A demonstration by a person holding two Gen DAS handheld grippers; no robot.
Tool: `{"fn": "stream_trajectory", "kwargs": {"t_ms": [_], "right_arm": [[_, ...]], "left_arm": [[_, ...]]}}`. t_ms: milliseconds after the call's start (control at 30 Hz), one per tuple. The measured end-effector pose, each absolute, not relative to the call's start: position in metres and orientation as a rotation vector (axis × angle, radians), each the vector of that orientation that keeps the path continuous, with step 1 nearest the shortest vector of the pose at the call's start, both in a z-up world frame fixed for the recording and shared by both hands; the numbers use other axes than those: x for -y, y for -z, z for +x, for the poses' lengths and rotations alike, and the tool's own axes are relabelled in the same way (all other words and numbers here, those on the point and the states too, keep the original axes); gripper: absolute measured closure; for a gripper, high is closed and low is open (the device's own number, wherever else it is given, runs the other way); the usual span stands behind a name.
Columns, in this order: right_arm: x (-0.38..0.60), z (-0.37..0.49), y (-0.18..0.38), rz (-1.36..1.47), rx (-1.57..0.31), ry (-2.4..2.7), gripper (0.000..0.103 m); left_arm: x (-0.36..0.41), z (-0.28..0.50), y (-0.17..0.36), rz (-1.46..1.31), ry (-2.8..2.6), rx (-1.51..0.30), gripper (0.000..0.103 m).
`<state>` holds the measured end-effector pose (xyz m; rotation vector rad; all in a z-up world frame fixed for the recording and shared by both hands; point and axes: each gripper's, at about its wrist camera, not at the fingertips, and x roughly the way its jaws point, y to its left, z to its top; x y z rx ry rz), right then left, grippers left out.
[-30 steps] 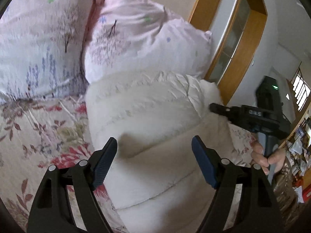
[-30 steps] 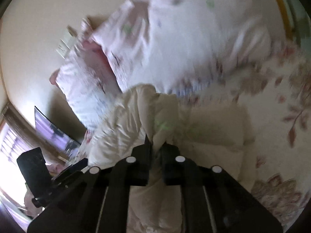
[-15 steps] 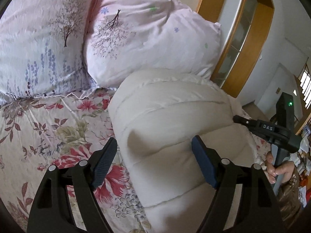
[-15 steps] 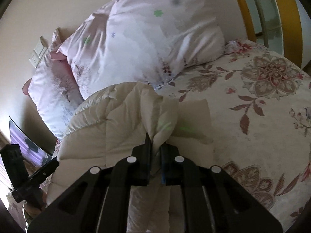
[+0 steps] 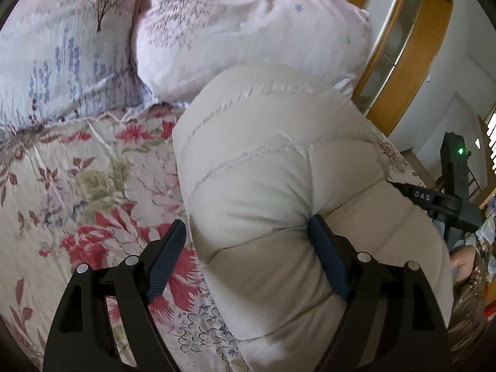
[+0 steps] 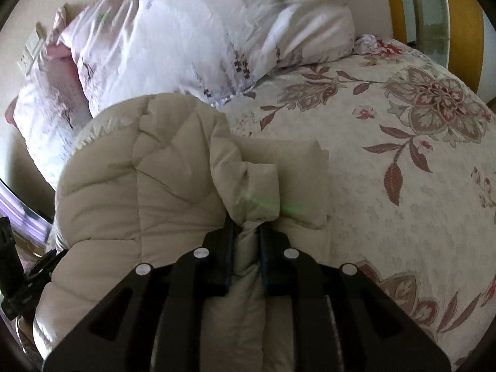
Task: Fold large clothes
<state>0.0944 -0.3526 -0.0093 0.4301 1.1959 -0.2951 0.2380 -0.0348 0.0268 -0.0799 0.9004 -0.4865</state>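
Note:
A cream padded coat [image 5: 263, 170] lies in a thick folded roll on the flowered bedspread [image 5: 77, 186]. My left gripper [image 5: 248, 248] straddles its near end with jaws wide and opening. The right pad [image 5: 328, 260] dents the coat, while the left pad [image 5: 164, 263] hangs over the bedspread just beside it. In the right wrist view my right gripper [image 6: 245, 232] points steeply down, and a bunched fold of the coat [image 6: 155, 186] is pinched between its pads. These jaws are opening slightly. A cuff-like end [image 6: 260, 192] sticks out past the fingertips.
Two pale printed pillows [image 5: 232, 31] [image 5: 62, 46] lean at the head of the bed behind the coat. A wooden-framed glass door [image 5: 403, 46] stands at the right. The other gripper [image 5: 434, 198] and a hand [image 5: 462, 260] are at the coat's right side.
Both grippers came down toward the bed. The lifted coat has folded over and settled onto the bedspread. The coat now bulges between the left jaws.

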Motion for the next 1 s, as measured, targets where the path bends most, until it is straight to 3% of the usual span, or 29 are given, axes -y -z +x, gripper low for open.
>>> {"fn": "stream_trajectory", "kwargs": {"t_ms": [167, 233, 300, 333, 533, 733, 933, 1000], "right_arm": [[0.356, 0.096, 0.015, 0.438, -1.215, 0.286, 0.088], [0.355, 0.094, 0.010, 0.425, -1.214, 0.296, 0.083], [0.352, 0.087, -0.010, 0.378, -1.189, 0.344, 0.066], [0.349, 0.082, -0.022, 0.366, -1.163, 0.349, 0.065], [0.307, 0.043, -0.077, 0.354, -1.040, 0.196, 0.064], [0.283, 0.043, -0.027, 0.309, -1.217, 0.173, 0.066], [0.297, 0.046, -0.005, 0.398, -1.252, 0.153, 0.066], [0.299, 0.048, -0.014, 0.406, -1.267, 0.142, 0.059]], "left_arm": [[0.041, 0.238, -0.017, -0.048, 0.456, -0.917, 0.019], [0.042, 0.239, -0.014, -0.040, 0.447, -0.927, 0.017], [0.040, 0.239, -0.015, -0.050, 0.449, -0.939, 0.017], [0.039, 0.240, -0.016, -0.050, 0.451, -0.943, 0.017], [0.036, 0.242, -0.015, -0.054, 0.454, -0.949, 0.013], [0.034, 0.241, -0.014, -0.083, 0.463, -0.949, 0.012], [0.030, 0.240, -0.014, -0.148, 0.478, -0.951, 0.012], [0.024, 0.239, -0.017, -0.186, 0.494, -0.958, 0.012]]}}
